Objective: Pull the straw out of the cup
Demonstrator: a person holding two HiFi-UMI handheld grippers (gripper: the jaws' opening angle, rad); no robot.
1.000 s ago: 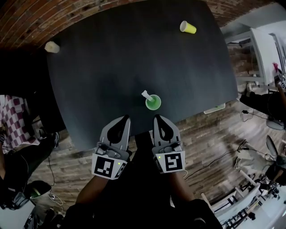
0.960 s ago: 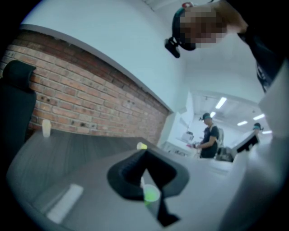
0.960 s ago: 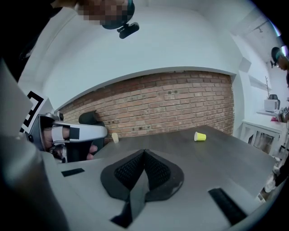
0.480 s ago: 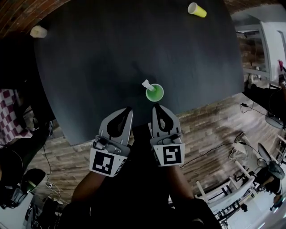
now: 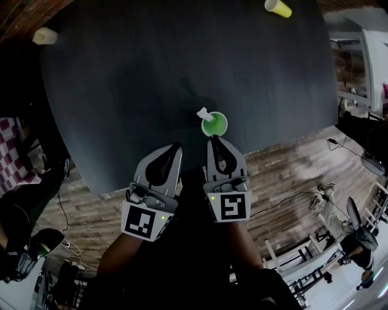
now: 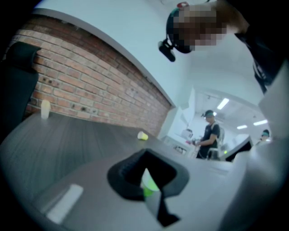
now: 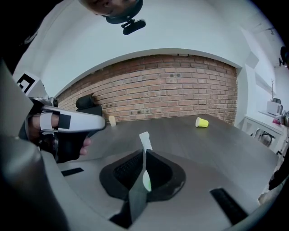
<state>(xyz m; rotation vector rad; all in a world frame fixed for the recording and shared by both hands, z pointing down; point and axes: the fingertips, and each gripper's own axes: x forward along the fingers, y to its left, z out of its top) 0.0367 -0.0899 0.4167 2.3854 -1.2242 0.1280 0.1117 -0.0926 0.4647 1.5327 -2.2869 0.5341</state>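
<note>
I read both grippers as clenched and empty. In the left gripper view, the left gripper has its jaws drawn together, with only a narrow slit between the black pads. In the right gripper view, the right gripper shows the same condition: jaws together, nothing clamped.

The green cup stands upright on the dark surface, near the edge closest to me. The white straw sits in the cup and leans out over its rim toward the upper left of the head view.

Both grippers are held side by side at the near edge of the surface. The right gripper's tip is just short of the cup and lines up with it; the cup and straw show through the slit of its jaws. The left gripper lies to the left of the cup, apart from it.

A yellow cup lies on its side at the far right of the surface. A pale cup is at the far left.
</note>
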